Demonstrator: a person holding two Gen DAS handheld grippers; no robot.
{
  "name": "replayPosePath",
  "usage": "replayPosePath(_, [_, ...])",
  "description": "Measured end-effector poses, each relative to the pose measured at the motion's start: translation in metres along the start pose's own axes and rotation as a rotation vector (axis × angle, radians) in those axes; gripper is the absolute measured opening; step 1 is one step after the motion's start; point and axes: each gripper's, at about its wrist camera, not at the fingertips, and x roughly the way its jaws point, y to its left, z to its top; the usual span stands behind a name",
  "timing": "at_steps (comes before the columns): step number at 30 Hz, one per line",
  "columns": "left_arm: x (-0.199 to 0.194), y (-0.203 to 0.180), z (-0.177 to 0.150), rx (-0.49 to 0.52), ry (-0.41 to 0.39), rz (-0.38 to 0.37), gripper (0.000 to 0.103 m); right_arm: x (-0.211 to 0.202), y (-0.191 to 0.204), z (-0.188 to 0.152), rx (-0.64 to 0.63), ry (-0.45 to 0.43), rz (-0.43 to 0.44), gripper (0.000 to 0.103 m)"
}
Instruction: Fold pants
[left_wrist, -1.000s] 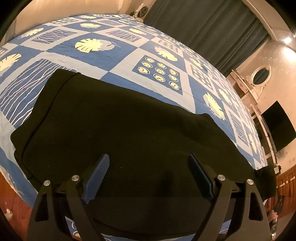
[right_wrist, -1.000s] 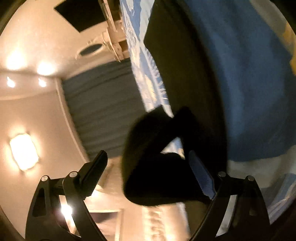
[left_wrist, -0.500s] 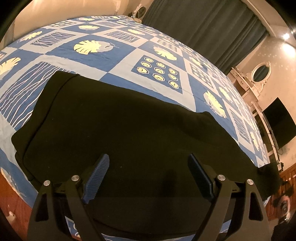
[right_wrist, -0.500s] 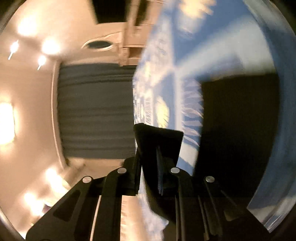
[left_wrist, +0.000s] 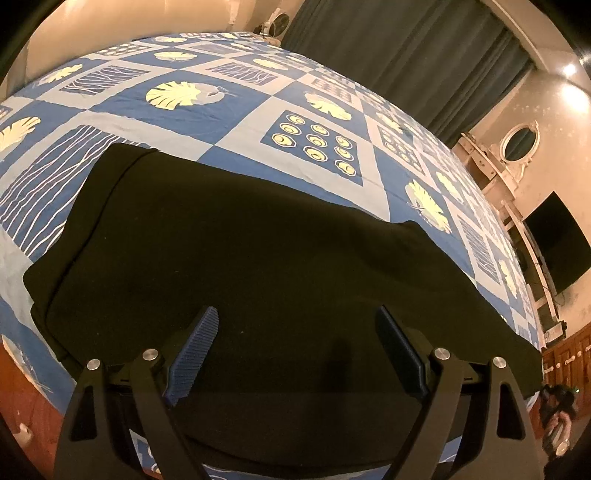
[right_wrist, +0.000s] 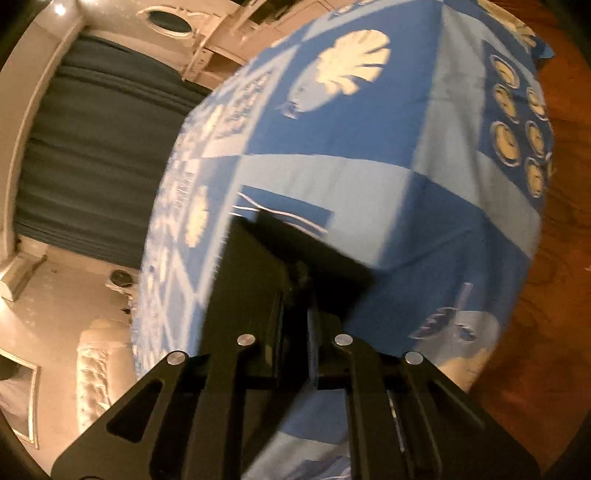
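Note:
Black pants (left_wrist: 258, 258) lie spread flat across the near part of a blue patterned bedspread (left_wrist: 192, 96). My left gripper (left_wrist: 297, 339) hovers open just above the near edge of the pants, with nothing between its blue pads (left_wrist: 195, 347). In the right wrist view, my right gripper (right_wrist: 295, 284) has its jaws closing tight on an end of the black pants (right_wrist: 258, 258). That end is lifted off the bedspread (right_wrist: 424, 184). The right fingertips are hidden in the cloth.
A dark curtain (left_wrist: 406, 48) hangs behind the bed. A white dresser with an oval mirror (left_wrist: 521, 142) and a wall TV (left_wrist: 557, 243) are at the right. Wooden floor (right_wrist: 546, 295) borders the bed, and a pale sofa (right_wrist: 99, 365) stands beyond it.
The right gripper went from open around a bunched pants end to shut on it, then rolled and rose. Its view swung from the ceiling to the bed. The left gripper stayed put.

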Motion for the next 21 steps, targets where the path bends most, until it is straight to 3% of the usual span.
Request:
replayPosePath(9, [0.001, -0.003, -0.001, 0.03, 0.007, 0.018, 0.085, -0.003, -0.019, 0.009, -0.002, 0.001, -0.048, 0.014])
replayPosePath(12, [0.002, -0.005, -0.003, 0.048, 0.007, 0.027, 0.085, -0.023, -0.022, 0.019, 0.016, -0.079, -0.096, 0.026])
replayPosePath(13, [0.002, -0.005, -0.003, 0.049, 0.005, 0.028, 0.085, -0.032, -0.019, 0.025, 0.012, -0.109, -0.079, 0.027])
replayPosePath(15, [0.003, -0.006, -0.003, 0.053, 0.004, 0.034, 0.085, -0.038, -0.008, 0.037, -0.022, -0.126, -0.023, 0.041])
replayPosePath(16, [0.003, -0.006, -0.003, 0.054, 0.005, 0.037, 0.086, -0.037, -0.001, 0.041, -0.05, -0.107, 0.006, 0.052])
replayPosePath(21, [0.004, -0.008, -0.004, 0.074, 0.008, 0.045, 0.086, 0.004, 0.038, 0.059, -0.204, 0.057, 0.068, 0.056])
